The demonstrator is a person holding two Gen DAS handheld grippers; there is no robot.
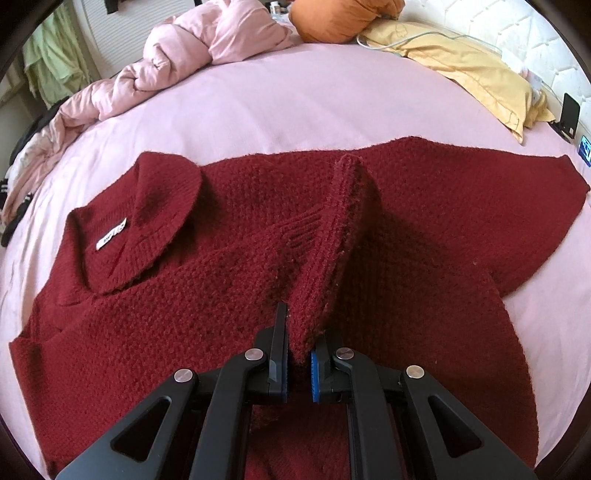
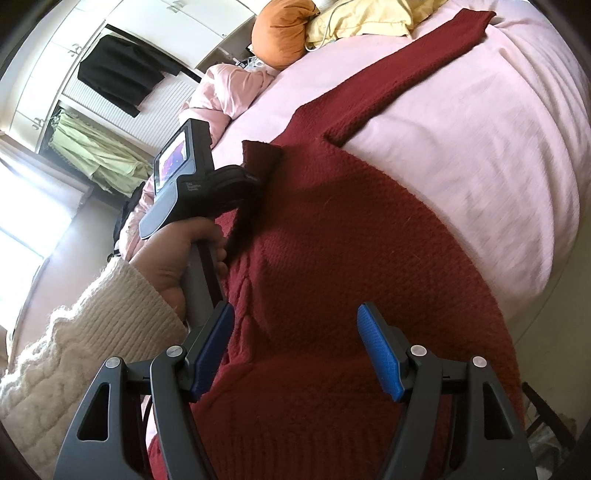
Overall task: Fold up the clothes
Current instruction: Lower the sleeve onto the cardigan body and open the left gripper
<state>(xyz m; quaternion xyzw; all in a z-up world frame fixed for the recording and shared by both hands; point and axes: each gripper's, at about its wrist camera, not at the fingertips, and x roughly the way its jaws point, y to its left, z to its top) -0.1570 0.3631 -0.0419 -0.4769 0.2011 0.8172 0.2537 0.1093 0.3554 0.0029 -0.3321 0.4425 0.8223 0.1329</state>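
A dark red knitted sweater lies spread on the pink bed sheet, its collar with a white label at the left. My left gripper is shut on the ribbed cuff of one sleeve, which is lifted over the sweater's body. In the right wrist view the same sweater fills the middle, its other sleeve stretched out toward the pillows. My right gripper hangs open above the sweater's lower part, nothing between its fingers. A hand in a cream sleeve holds the left gripper's handle.
A crumpled pink duvet lies along the bed's far left. An orange cushion and a yellow pillow with a white cable sit at the head. A white wardrobe with hanging dark and green clothes stands beside the bed.
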